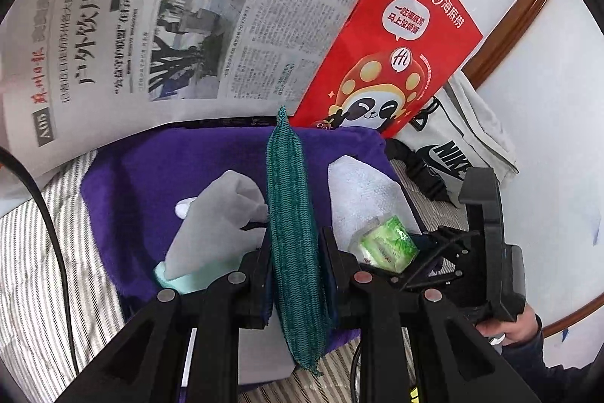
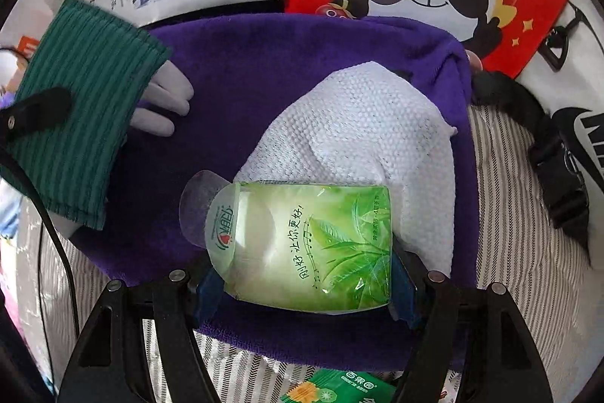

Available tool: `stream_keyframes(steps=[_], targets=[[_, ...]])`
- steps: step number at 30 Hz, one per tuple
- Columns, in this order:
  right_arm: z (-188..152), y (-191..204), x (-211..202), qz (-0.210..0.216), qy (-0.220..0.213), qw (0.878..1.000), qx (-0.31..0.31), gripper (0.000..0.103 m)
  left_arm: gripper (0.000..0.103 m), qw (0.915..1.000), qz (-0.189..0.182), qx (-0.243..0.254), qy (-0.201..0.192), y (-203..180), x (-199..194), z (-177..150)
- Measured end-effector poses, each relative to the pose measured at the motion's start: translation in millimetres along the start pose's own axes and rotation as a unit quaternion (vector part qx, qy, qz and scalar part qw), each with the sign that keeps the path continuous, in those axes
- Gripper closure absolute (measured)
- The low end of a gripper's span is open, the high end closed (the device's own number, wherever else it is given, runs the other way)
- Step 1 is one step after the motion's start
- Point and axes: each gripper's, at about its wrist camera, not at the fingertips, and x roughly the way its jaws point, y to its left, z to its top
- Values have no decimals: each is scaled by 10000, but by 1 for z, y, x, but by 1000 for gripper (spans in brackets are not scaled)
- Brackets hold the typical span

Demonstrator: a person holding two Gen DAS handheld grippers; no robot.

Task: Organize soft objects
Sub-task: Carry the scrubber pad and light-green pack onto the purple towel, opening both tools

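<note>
Over a purple plush towel (image 2: 264,70) spread on a grey-and-white striped bedcover (image 2: 509,214), two hand-held grippers each carry one soft item toward the pile. The left gripper (image 1: 298,259) has its jaws drawn narrow, clamped on a dark green ribbed knitted cloth pad (image 1: 292,214) that stands on edge between the fingers; in the right wrist view the same pad hangs over the towel's left edge, above a pale grey glove (image 2: 166,101). The right gripper (image 2: 305,286) stands wide, its blue-padded jaws closed across a green plastic pack of pocket tissues (image 2: 302,244), held just above a white textured folded cloth (image 2: 370,123) lying on the towel. A folded newspaper (image 1: 170,25), a red paper gift bag printed with a cartoon panda (image 1: 396,44) and a white tote bag with a black logo (image 1: 464,142) lie beyond the towel's far edge. To finish the placement well, each item should probably be lowered until it rests on the towel before the jaws part, the tissue pack set down flat beside the white cloth rather than on its slope, and the pad laid flat clear of the glove so nothing is buried. Both items are light and yielding, so a gentle, level release should keep them from tumbling.
</note>
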Motion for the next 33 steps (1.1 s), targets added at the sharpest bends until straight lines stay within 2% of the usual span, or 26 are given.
stream_keyframes(steps=[2,4,7,9,15,21,28,32,33], targets=[[-2,4,0,-47,-24,9999,-95,27,83,10000,-6,22,38,-2,6,2],[-4,7,1,-65,-34,9998,-196,21,83,10000,-25,-2,91,-3,12,3],[-8,14,1,15,-42,9995,-321,21,83,9999,-45,14,149,-4,19,6],[-11,14,2,51,-33,9995,-326,21,83,9997,124,37,194,-3,26,9],[-15,-3,-10,276,-66,9996,-46,21,83,9985,281,-106,453,5,50,11],[-26,-10,-30,366,-239,9990,117,21,81,9980,382,-117,481,4,57,10],[-43,-13,-56,413,-417,9982,133,21,70,9955,697,-2,640,-4,59,5],[-35,-15,-59,415,-443,9980,154,21,49,9958,649,-34,650,-10,50,1],[-37,-15,-61,419,-444,9980,149,21,48,9957,678,-12,635,-12,48,0]])
